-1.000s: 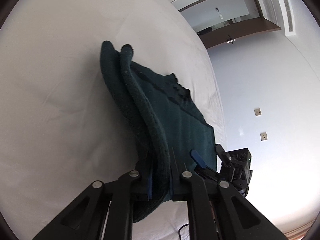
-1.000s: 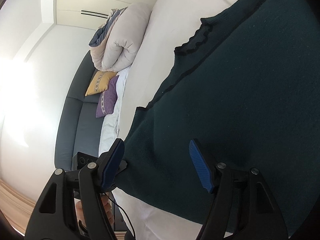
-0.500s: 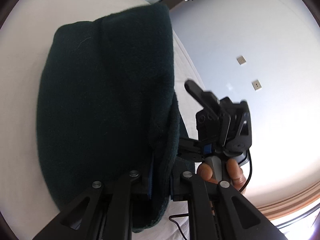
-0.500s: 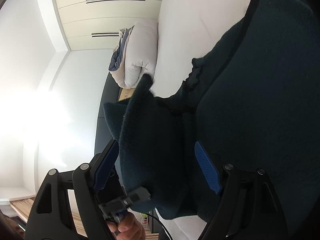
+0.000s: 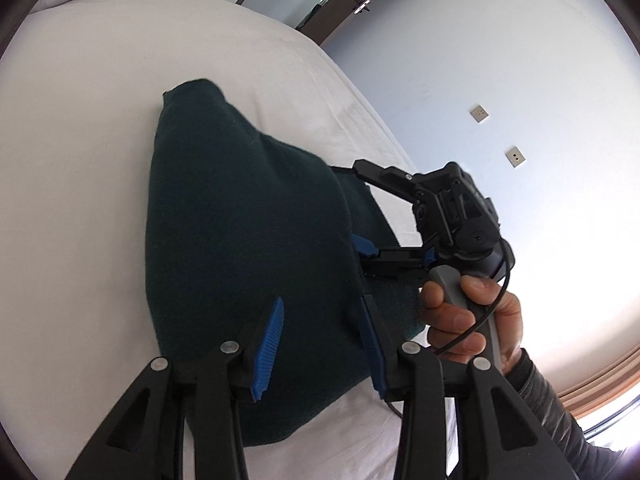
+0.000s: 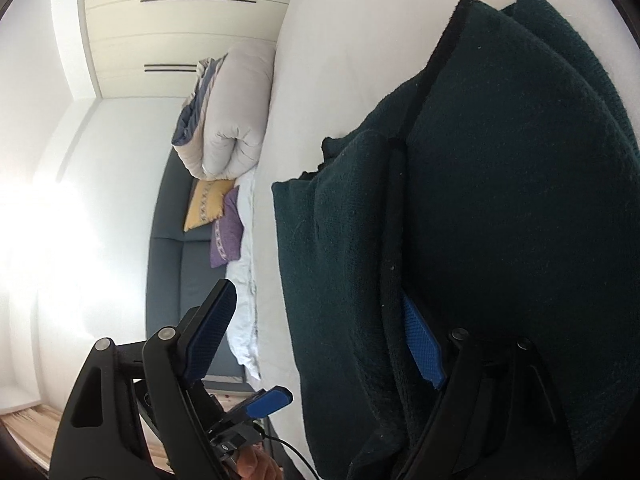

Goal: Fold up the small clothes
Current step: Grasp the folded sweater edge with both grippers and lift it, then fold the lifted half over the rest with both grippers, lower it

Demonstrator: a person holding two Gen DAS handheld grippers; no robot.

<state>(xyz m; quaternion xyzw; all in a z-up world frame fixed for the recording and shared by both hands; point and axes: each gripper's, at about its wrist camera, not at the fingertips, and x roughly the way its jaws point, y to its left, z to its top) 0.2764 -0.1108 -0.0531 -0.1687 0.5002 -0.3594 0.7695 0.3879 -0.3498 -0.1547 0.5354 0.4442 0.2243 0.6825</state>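
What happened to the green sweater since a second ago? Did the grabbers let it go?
The left gripper carried one side of the dark green sweater across and laid it over the rest. Its fingers have just been opening and no longer pinch the cloth, which lies folded under them. The right gripper stayed open, one finger tucked among the layers. The sweater stayed on the white bed.

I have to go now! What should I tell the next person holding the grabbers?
Left gripper: jaws have just been opening; open above the dark green sweater, not pinching it.
Right gripper: open, one finger tucked in the sweater's layers, no squeeze visible.
Sweater: lying folded over on the white bed.
Done: one side is folded across.
Left: probably another fold and smoothing it flat.
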